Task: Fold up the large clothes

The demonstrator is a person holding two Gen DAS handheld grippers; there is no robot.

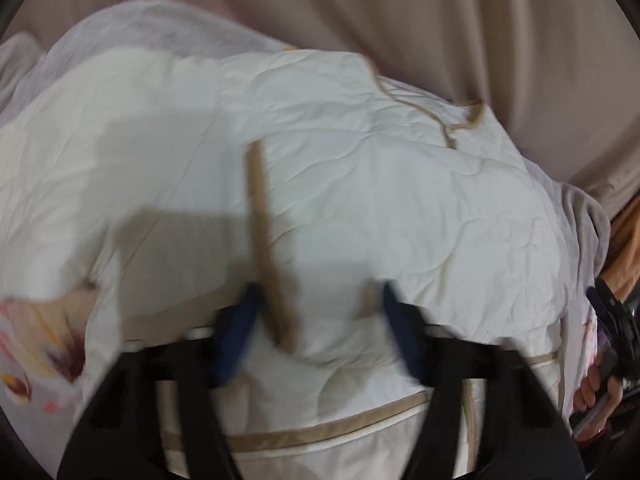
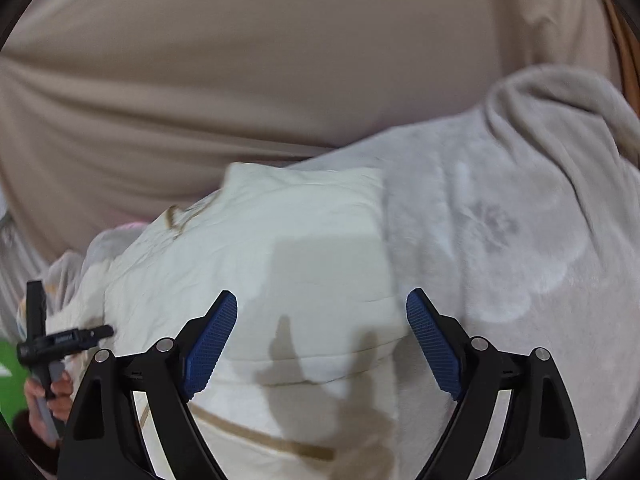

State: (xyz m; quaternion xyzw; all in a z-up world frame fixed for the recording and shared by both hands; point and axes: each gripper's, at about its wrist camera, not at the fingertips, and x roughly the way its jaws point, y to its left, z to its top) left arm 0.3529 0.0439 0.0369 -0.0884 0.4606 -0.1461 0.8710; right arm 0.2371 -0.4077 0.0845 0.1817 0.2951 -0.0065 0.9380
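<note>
A large white quilted cloth with tan edging [image 1: 360, 184] lies bunched on the bed, and it shows in the right wrist view too [image 2: 256, 264]. A tan trim strip [image 1: 264, 240] runs from the cloth down toward my left gripper. My left gripper [image 1: 318, 312] is just above the cloth with its blue pads apart and nothing between them. My right gripper [image 2: 322, 336] is open and empty, hovering over the cloth's right edge. The view is motion-blurred.
A grey fleece blanket [image 2: 500, 216] lies right of the cloth. Beige sheeting [image 2: 240, 80] covers the area behind. A floral fabric [image 1: 36, 360] peeks out at left. The other handheld gripper and a hand show at each view's edge [image 1: 612, 320] [image 2: 48, 344].
</note>
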